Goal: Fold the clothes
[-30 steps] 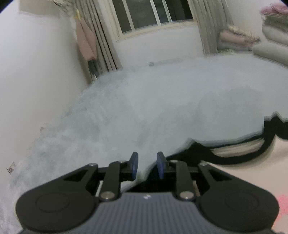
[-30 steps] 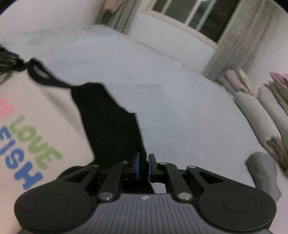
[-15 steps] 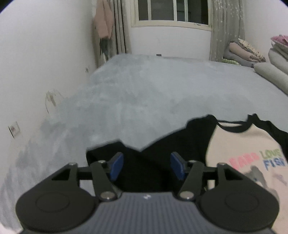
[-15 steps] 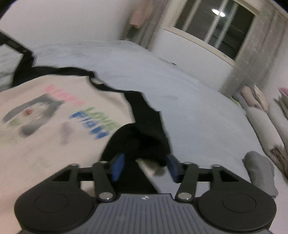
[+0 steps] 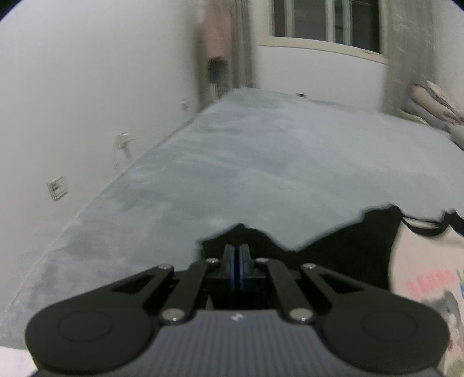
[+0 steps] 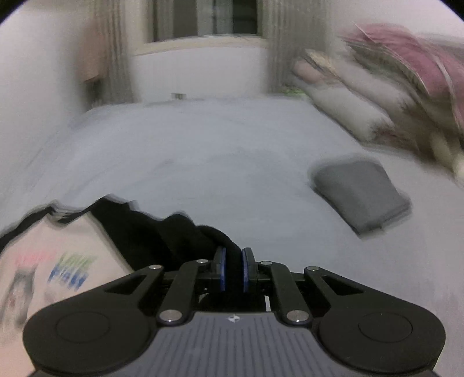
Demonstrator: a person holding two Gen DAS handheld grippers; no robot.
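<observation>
Shirt [image 5: 420, 261] position: flat on the grey bedcover [image 5: 261, 162], at the near edge of both wrist views, cream front panel up, black sleeves spread to each side.

Left gripper [image 5: 239, 268]: the blue pads [image 5: 232, 269] are pressed almost together, with only a thin slit between them. Black fabric of the left sleeve [image 5: 255, 240] rises directly past the tips and appears pinched there, though the dark cloth against the dark fingers makes the contact hard to confirm.

Right gripper [image 6: 233, 269]: jaws stand narrowly apart, closed on a thick bunch of the right sleeve [image 6: 162, 235], which fills the gap between the pads [image 6: 221, 269] and is humped up in front of them.

Shirt appearance: cream body with a black neckline, a pink word and a green and blue word printed on the chest, and a greyish picture below. The print is smeared by motion blur and cannot be read.

Limits of view: each camera cuts off the lower shirt behind the gripper body. A folded grey cloth [image 6: 362, 194] lies on the bedcover well apart to the right, near a blurred stack of bedding [image 6: 391, 87] against the wall. A window [image 5: 327, 23] with curtains [image 5: 240, 43] is at the far end.
</observation>
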